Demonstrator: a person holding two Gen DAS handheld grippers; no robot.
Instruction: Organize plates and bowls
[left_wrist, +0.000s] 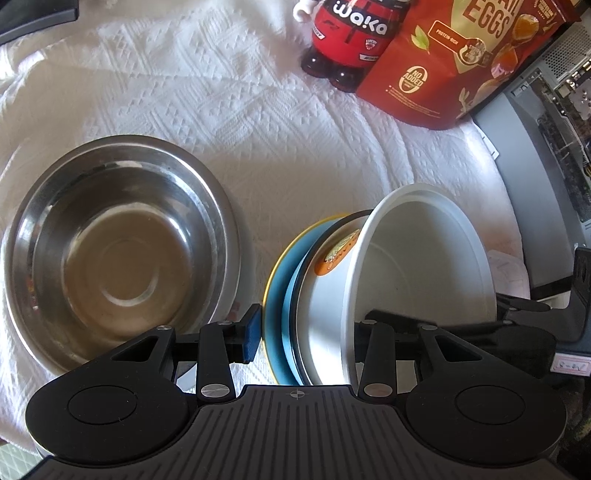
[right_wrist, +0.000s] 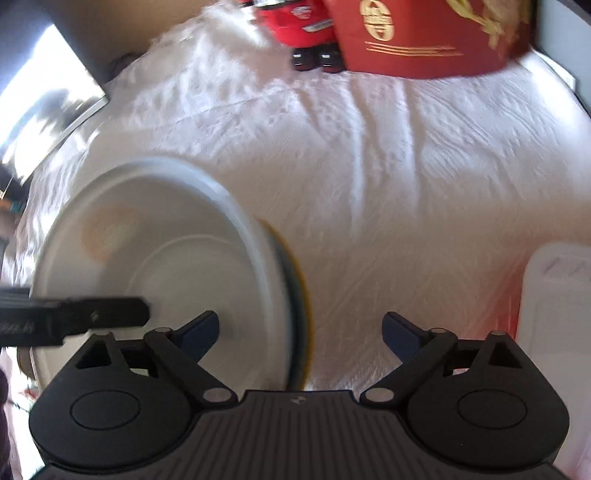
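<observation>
In the left wrist view my left gripper (left_wrist: 306, 332) is shut on a tilted stack: a blue plate with a yellow rim (left_wrist: 275, 295) and a white bowl (left_wrist: 406, 273) with an orange label. The left blue pad (left_wrist: 252, 332) presses the plate's back; the right finger reaches inside the bowl. A steel bowl (left_wrist: 110, 251) rests on the white cloth to the left. In the blurred right wrist view my right gripper (right_wrist: 300, 332) is open and empty. The white bowl (right_wrist: 162, 266) and plate edge (right_wrist: 301, 314) stand on its left, with the left gripper's finger (right_wrist: 74, 319) inside the bowl.
A red Waika bottle (left_wrist: 351, 37) and a red egg bag (left_wrist: 461, 62) stand at the back of the white cloth (left_wrist: 258, 147). A grey cabinet (left_wrist: 524, 147) is at the right. A white container (right_wrist: 557, 314) sits at the right in the right wrist view.
</observation>
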